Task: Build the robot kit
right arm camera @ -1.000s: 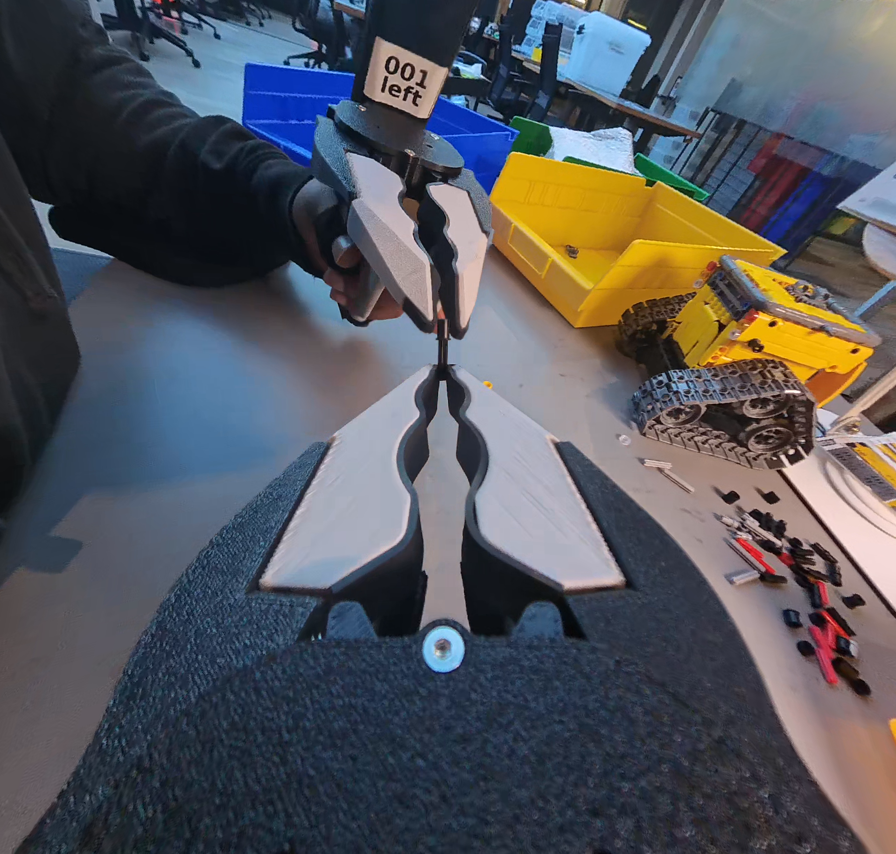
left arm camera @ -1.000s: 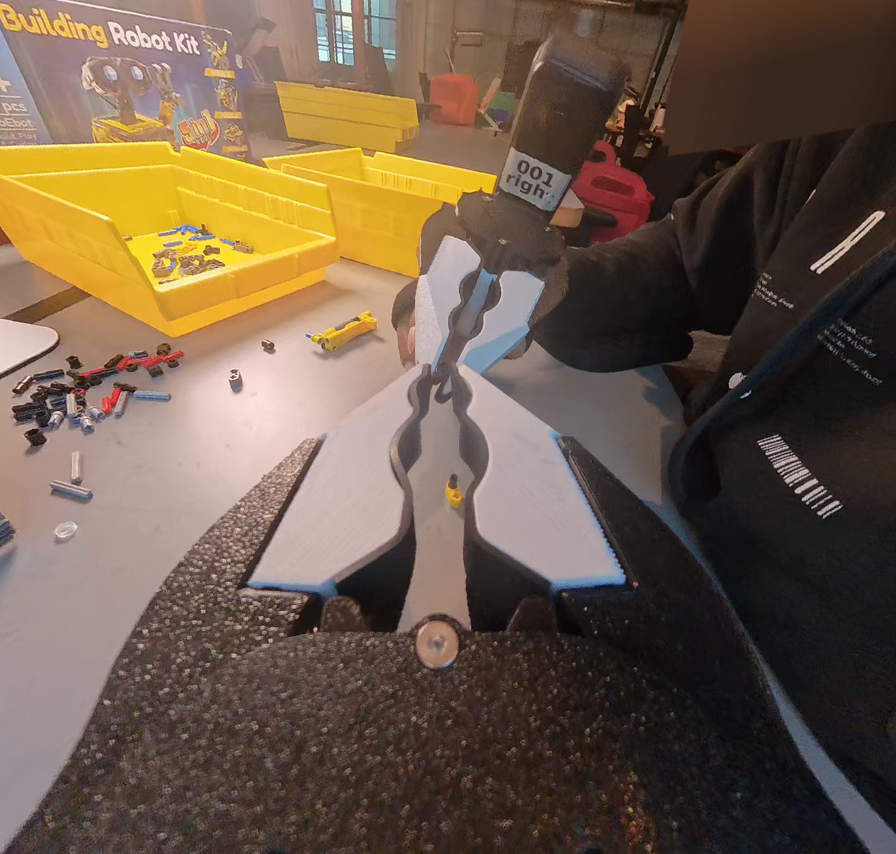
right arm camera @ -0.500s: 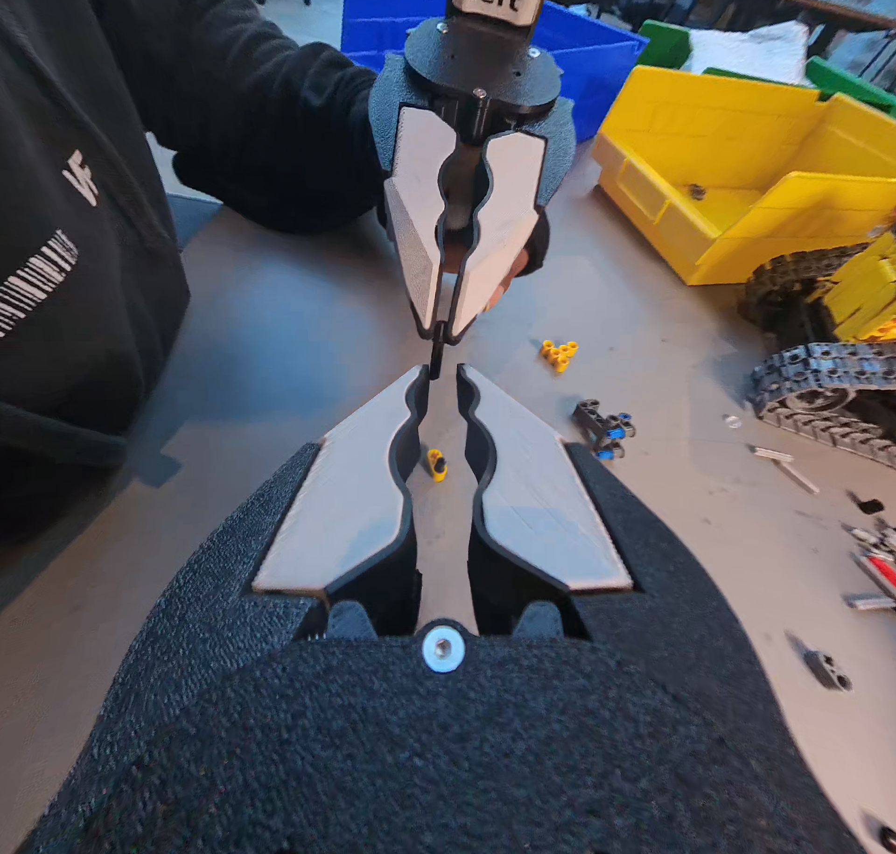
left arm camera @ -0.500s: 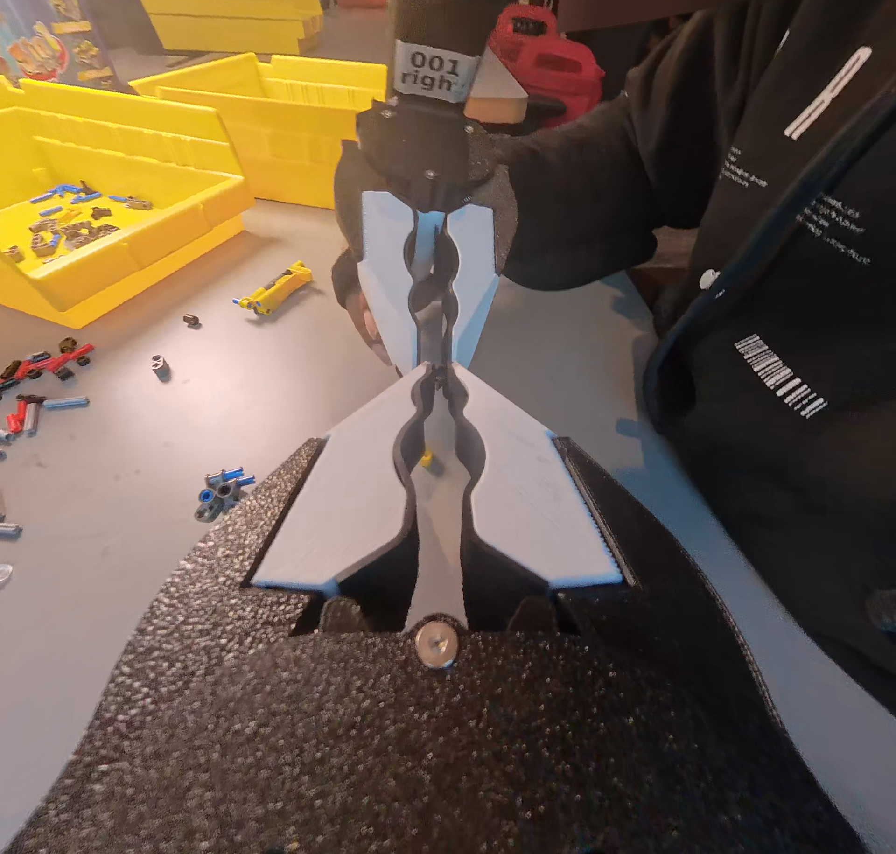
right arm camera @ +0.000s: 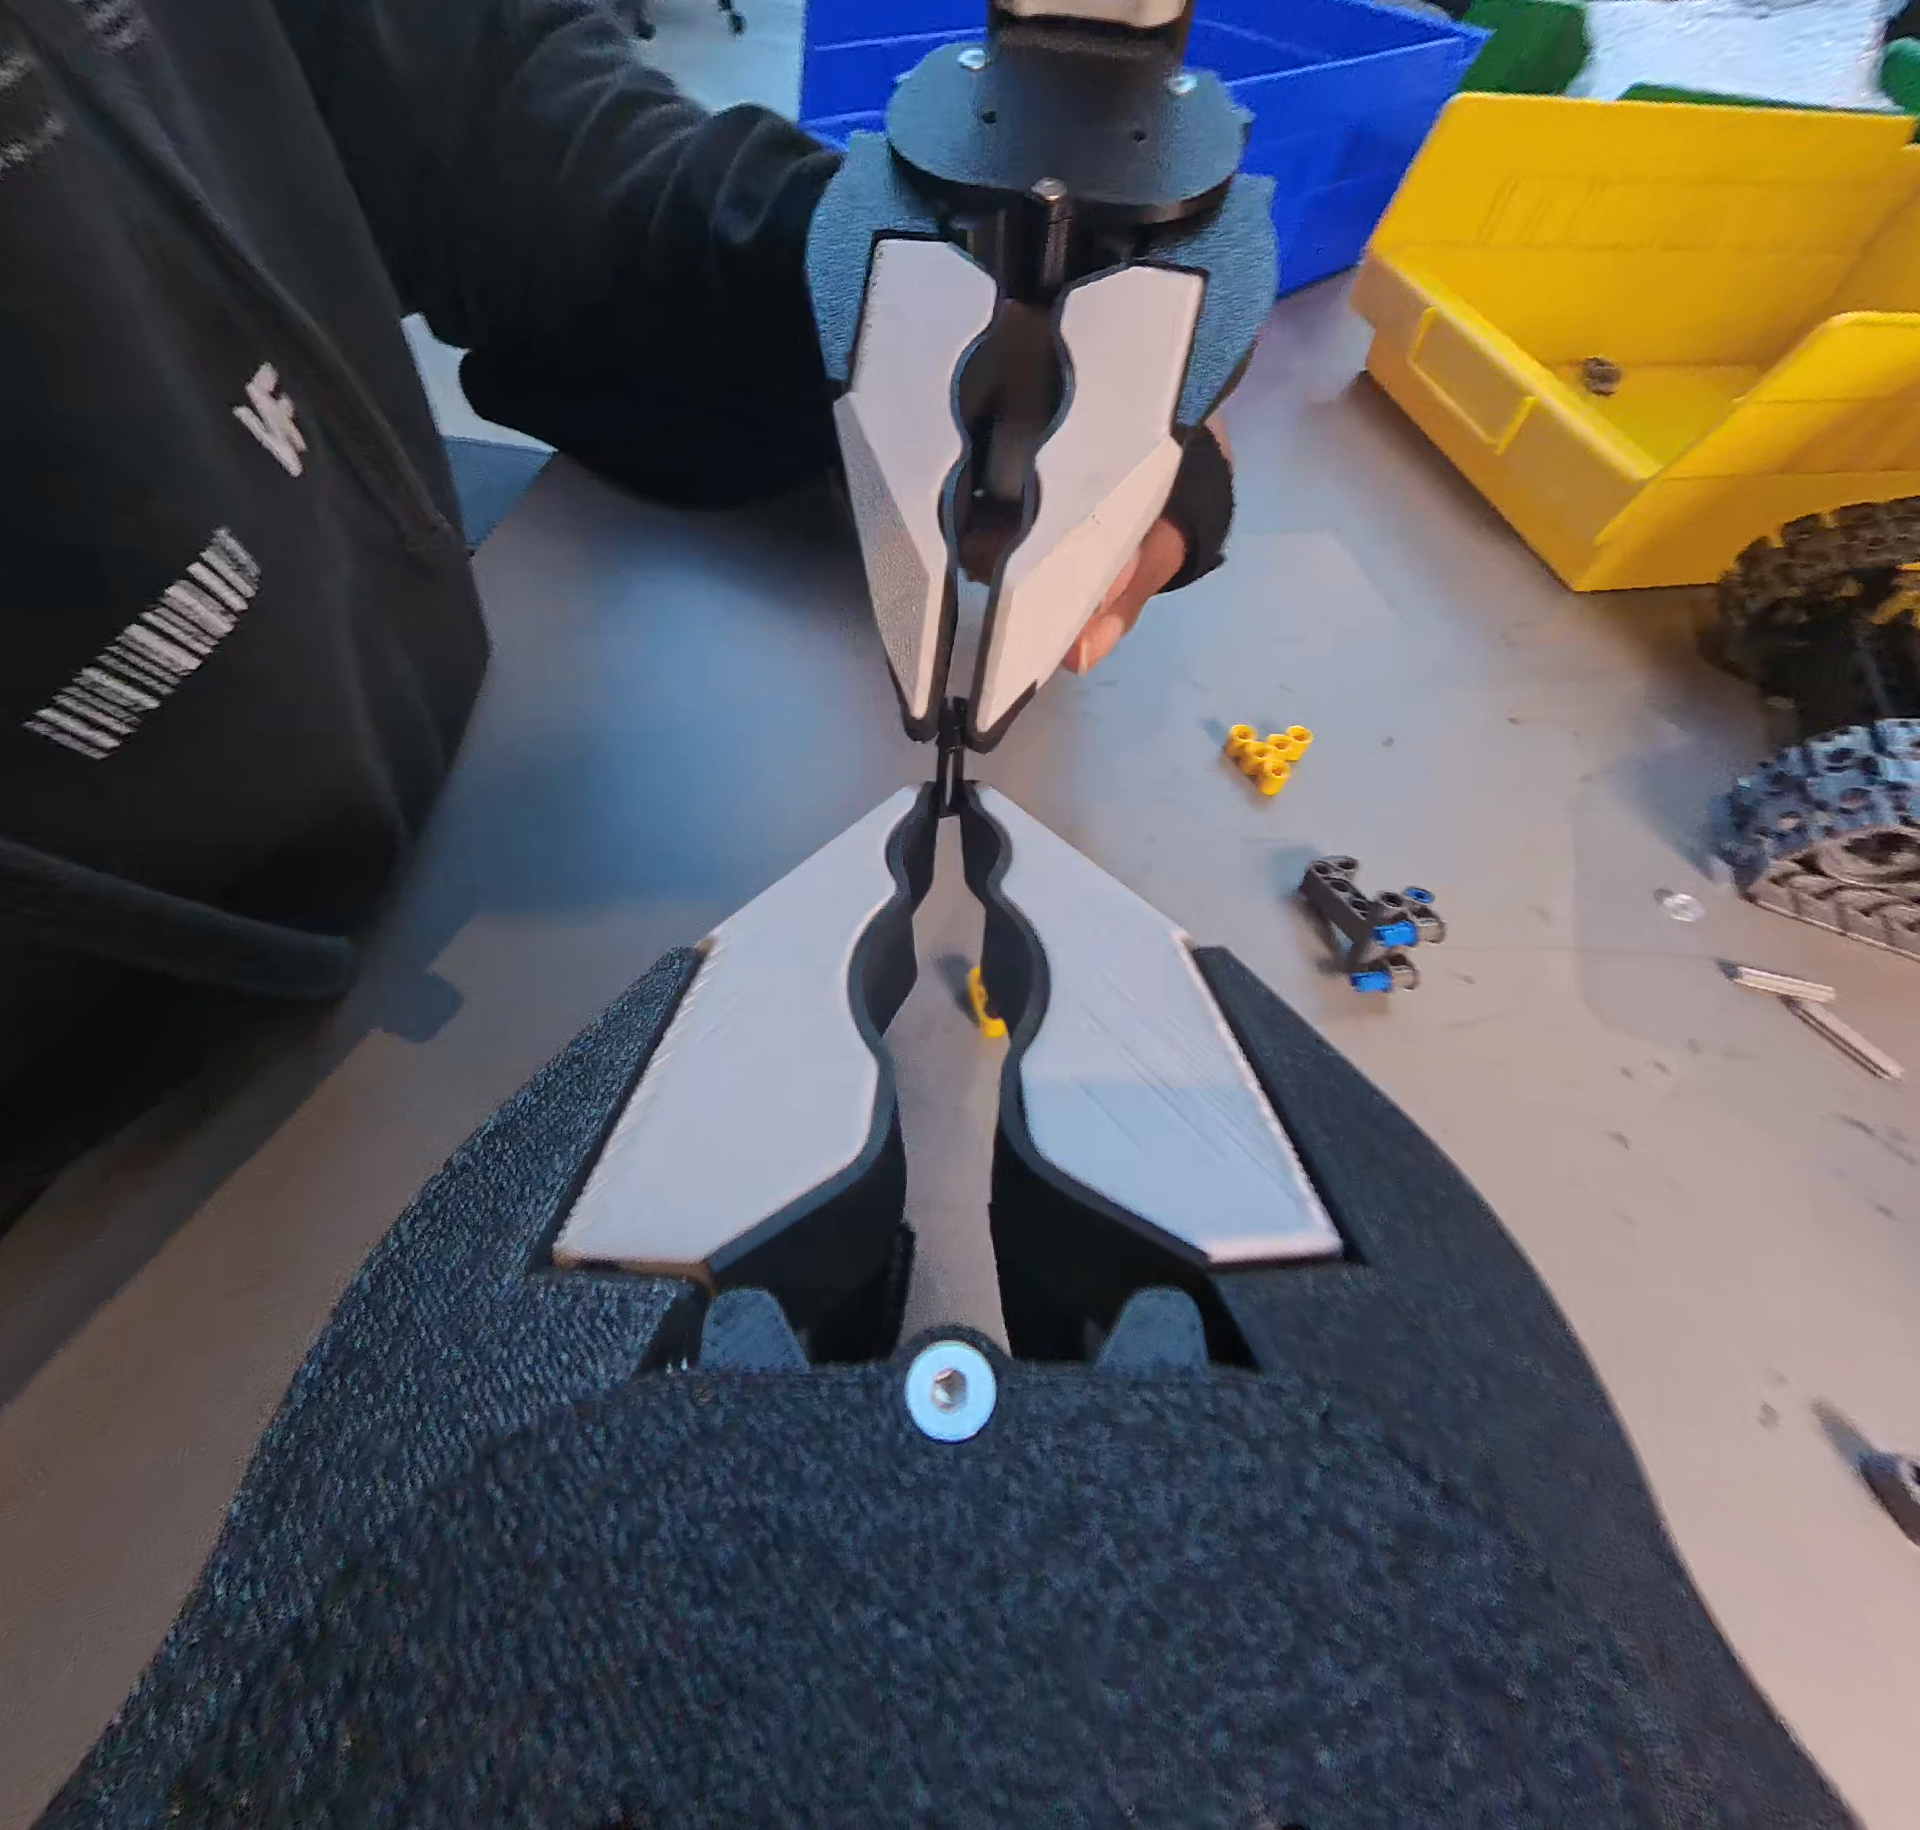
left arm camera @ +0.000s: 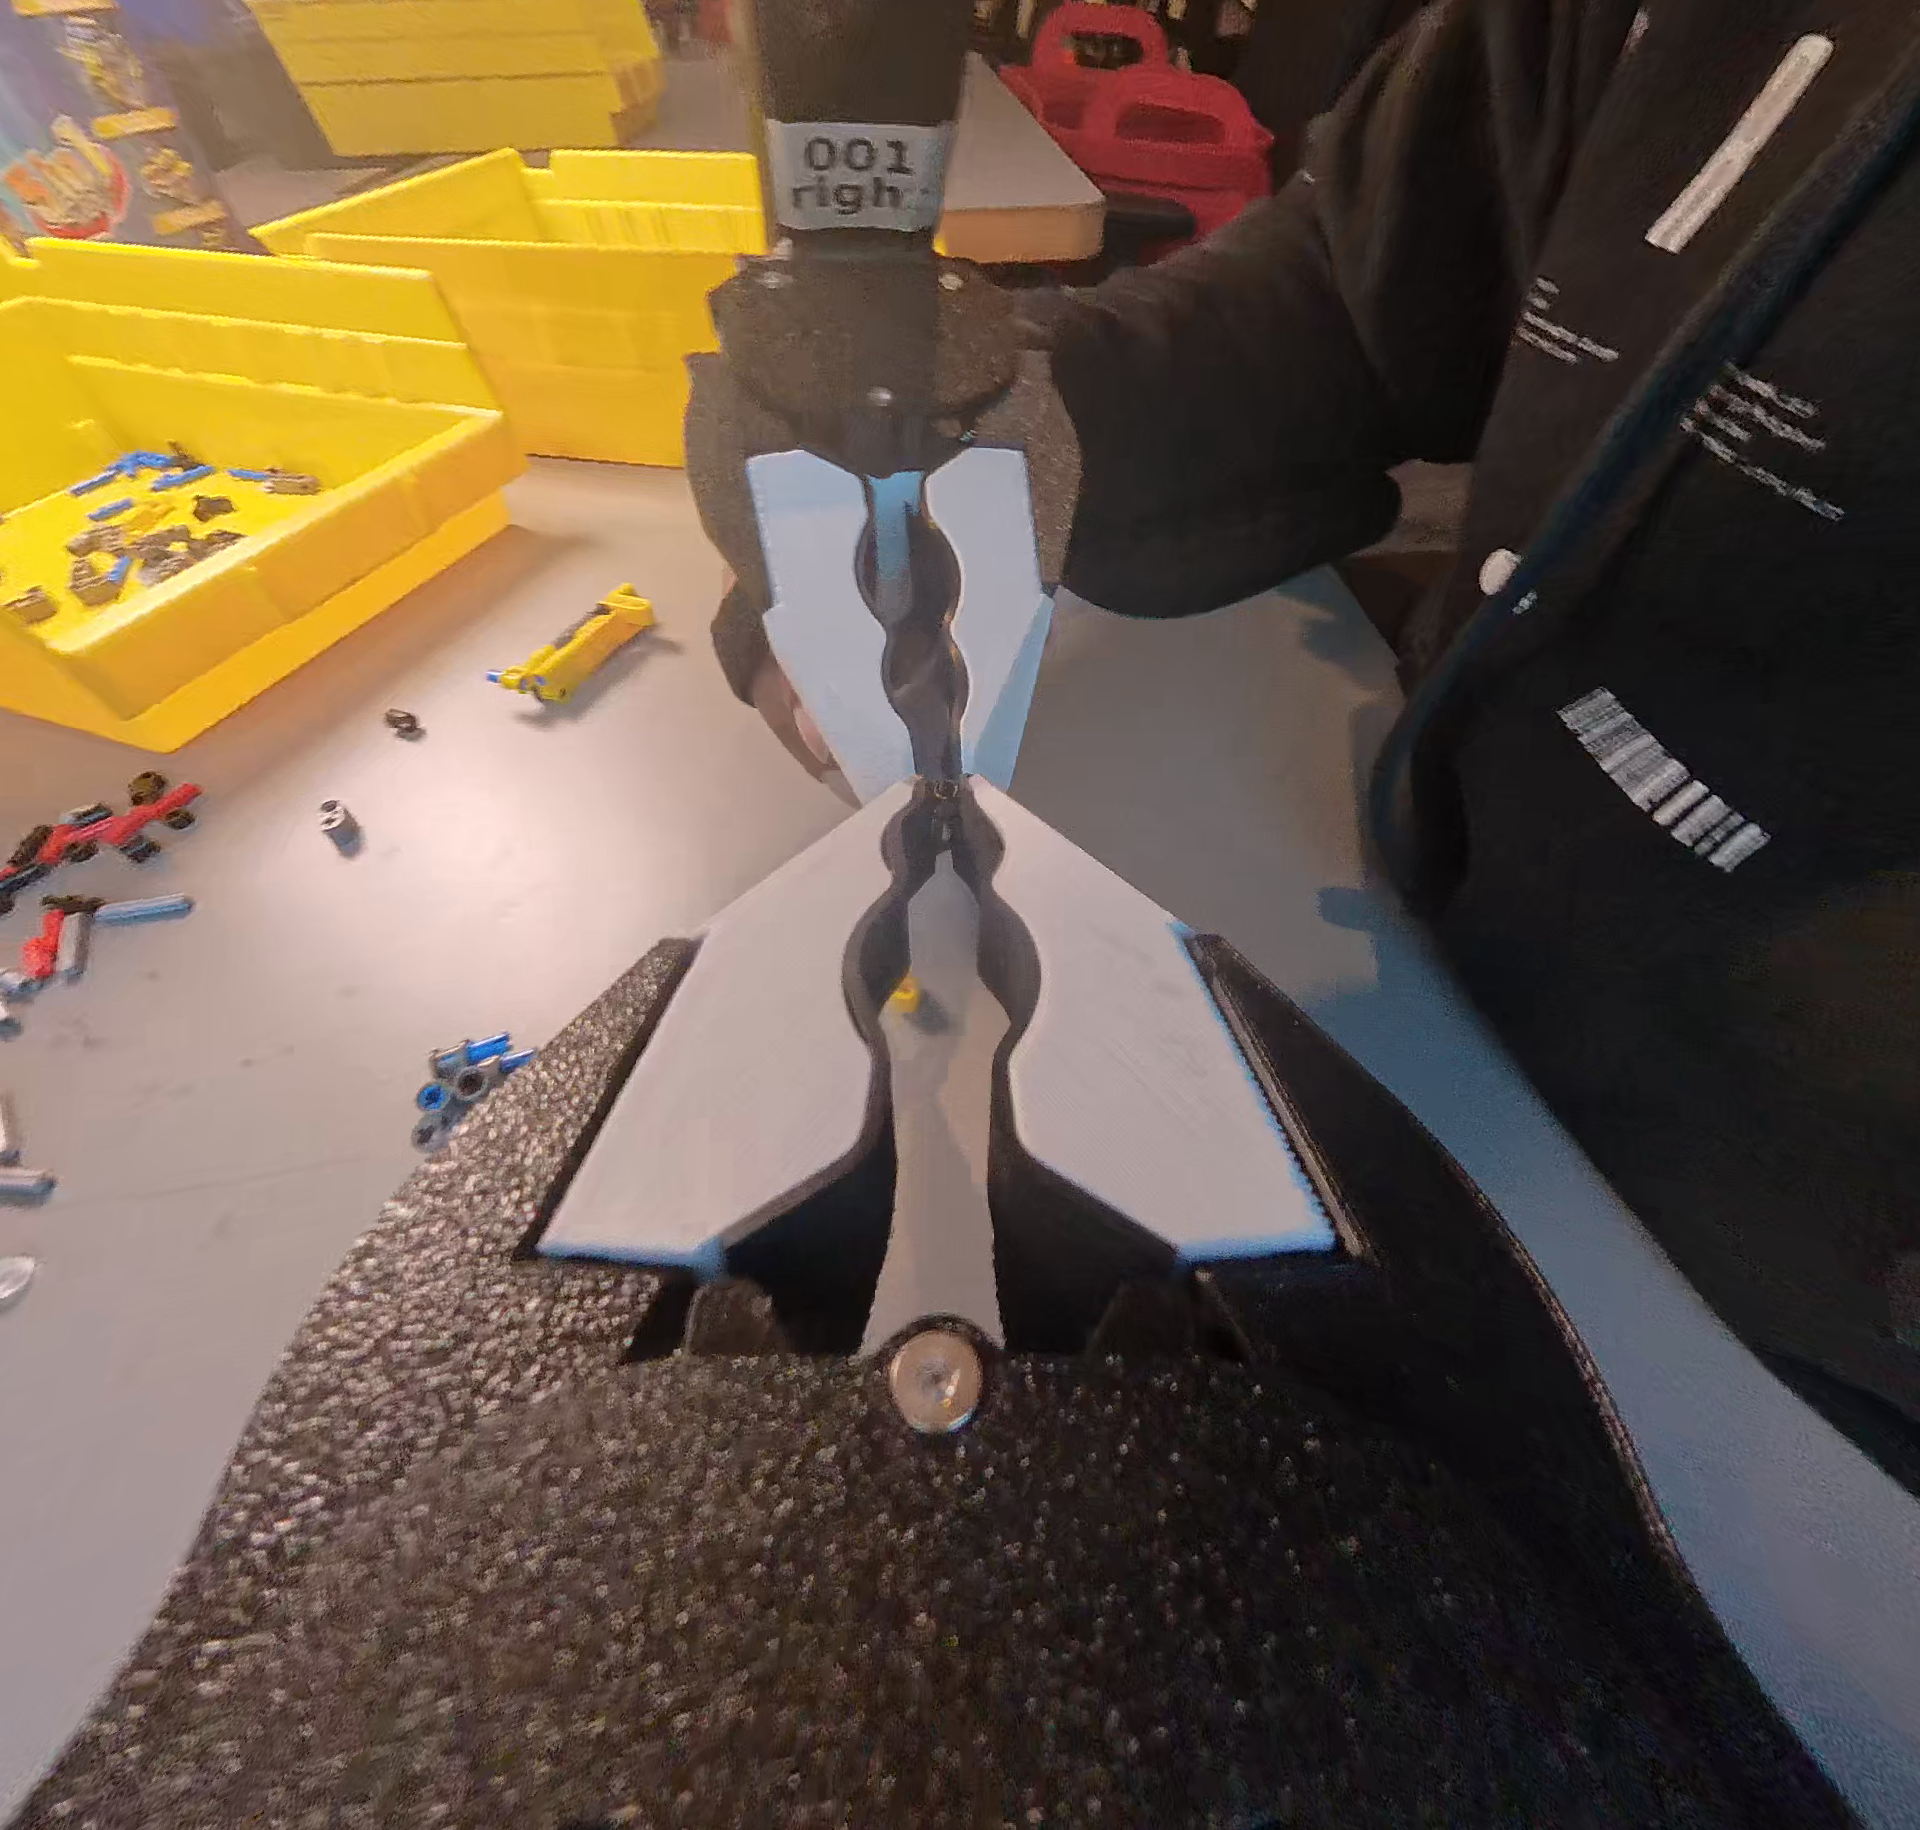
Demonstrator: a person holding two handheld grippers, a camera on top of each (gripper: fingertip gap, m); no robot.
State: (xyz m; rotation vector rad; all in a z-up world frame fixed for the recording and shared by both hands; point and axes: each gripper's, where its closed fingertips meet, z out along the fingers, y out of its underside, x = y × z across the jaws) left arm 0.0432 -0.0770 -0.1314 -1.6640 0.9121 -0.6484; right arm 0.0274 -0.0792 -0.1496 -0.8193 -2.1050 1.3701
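My left gripper (left arm camera: 940,804) and my right gripper (right arm camera: 945,804) meet tip to tip a little above the grey table (right arm camera: 1455,1209). Both are shut on the two ends of one thin black pin-like piece (right arm camera: 945,764), which stretches between their tips. In the left wrist view the piece (left arm camera: 943,826) shows between my left fingertips, with the right gripper (left arm camera: 935,774) facing it. In the right wrist view the left gripper (right arm camera: 945,728) faces me. A small yellow piece (right arm camera: 985,1001) lies on the table under the grippers; it also shows in the left wrist view (left arm camera: 906,998).
Yellow bins (left arm camera: 260,575) (right arm camera: 1621,409), a blue bin (right arm camera: 1330,66) and a tracked toy vehicle (right arm camera: 1829,824) ring the table. Loose pieces lie about: a yellow connector (right arm camera: 1268,757), a black-and-blue part (right arm camera: 1361,918), a yellow bar (left arm camera: 582,637), red and black bits (left arm camera: 104,824). A person's black-sleeved arms hold both grippers. From either gripper's tips it is about 25 centimeters to the tracked toy vehicle (right arm camera: 1829,824).
Both grippers have tilted down toward the table. My right gripper's jaws stood slightly apart half a second ago and have closed on the black piece again; the left kept its grip.
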